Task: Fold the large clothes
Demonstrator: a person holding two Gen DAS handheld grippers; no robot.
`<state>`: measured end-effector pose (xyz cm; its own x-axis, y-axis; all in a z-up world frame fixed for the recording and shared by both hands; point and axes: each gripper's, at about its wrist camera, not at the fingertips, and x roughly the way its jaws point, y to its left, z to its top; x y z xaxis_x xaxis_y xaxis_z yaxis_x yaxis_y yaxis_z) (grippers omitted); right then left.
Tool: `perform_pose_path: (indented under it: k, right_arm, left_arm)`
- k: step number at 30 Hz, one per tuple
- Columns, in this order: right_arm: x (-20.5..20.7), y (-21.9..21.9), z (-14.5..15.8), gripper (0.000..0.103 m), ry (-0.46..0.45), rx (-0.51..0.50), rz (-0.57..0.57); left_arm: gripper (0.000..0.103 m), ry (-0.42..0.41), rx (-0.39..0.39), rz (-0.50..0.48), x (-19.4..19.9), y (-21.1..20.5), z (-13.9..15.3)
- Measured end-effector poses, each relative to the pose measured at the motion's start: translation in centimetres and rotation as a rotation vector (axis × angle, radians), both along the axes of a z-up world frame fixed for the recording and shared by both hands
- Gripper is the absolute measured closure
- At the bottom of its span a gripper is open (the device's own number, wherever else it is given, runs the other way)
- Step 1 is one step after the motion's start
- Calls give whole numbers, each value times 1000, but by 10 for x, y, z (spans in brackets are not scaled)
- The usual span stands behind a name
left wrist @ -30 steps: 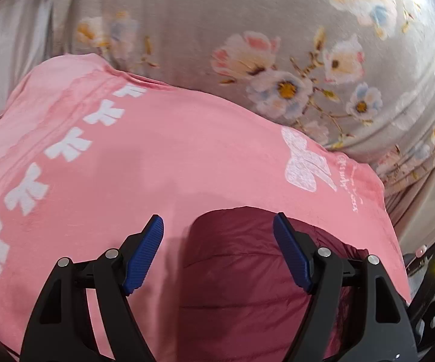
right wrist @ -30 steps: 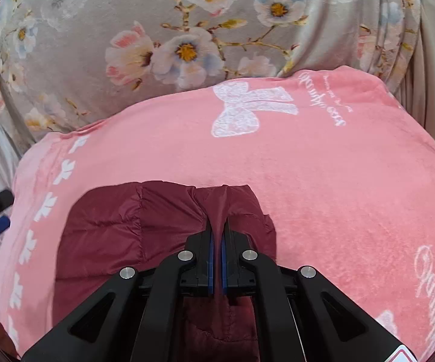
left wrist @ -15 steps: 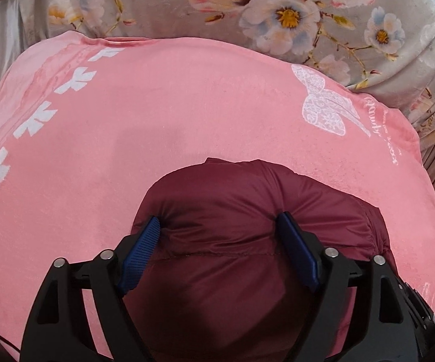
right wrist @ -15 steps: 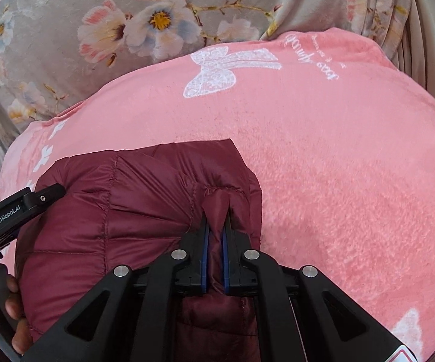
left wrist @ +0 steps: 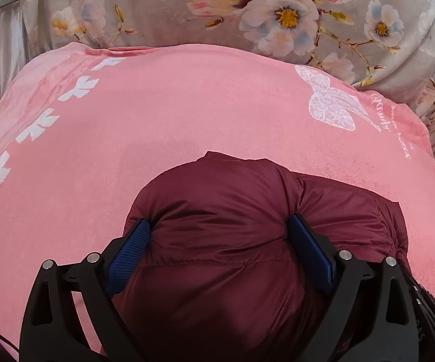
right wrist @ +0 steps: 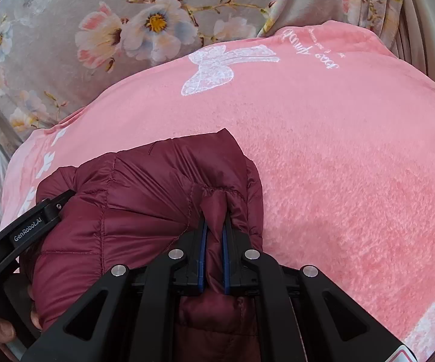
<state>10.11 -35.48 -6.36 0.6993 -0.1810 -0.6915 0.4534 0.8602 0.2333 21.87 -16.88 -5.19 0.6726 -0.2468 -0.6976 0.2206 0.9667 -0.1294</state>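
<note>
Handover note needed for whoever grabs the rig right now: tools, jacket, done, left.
Left tool: jaws opening, wide around a puffy bulge of the maroon quilted down jacket; pads flank it, grip looks released.
Right tool: shut on a pinched fold of the jacket's edge.
Jacket: bunched into a compact bundle on the pink fleece blanket with white bows, over a grey floral bedsheet.
Done: bundle set down on the blanket.
Left: probably release the right tool, back both off, tidy the fold.
</note>
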Motion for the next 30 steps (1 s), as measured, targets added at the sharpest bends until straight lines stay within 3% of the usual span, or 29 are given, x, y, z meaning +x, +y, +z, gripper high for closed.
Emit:
perform_pose_path:
  k: [9,11,16,24,26,28,29,30]
  right_arm:
    - [-4,-2,4,98,-7,6,2]
    - [-20,7,19,95,-6,-51,-7]
    - [-82,30,55,93,-71,-112,63]
    - [-140,52,41,91,-36,-80,114]
    - [-150,55,42,87,-43,-88,107]
    - [-158,53,45,72,-57,-87,98]
    - [-162,51,46,55,-68,-85,93]
    - [-163,50,45,48,-74,-82,89]
  left_arm:
    - [11,15,21,-9,2,-1,0]
    - [11,35,28,-30,-2,4,6]
    - [11,-3,-6,-56,-53,42,38]
    - [11,62,-43,-105,-130,70,32]
    - [11,74,-61,-124,-146,77,31]
    - [11,94,-91,-144,-158,86,30]
    - [11,118,-119,-158,-164,92,27]
    - [11,131,-137,-167,-167,96,26]
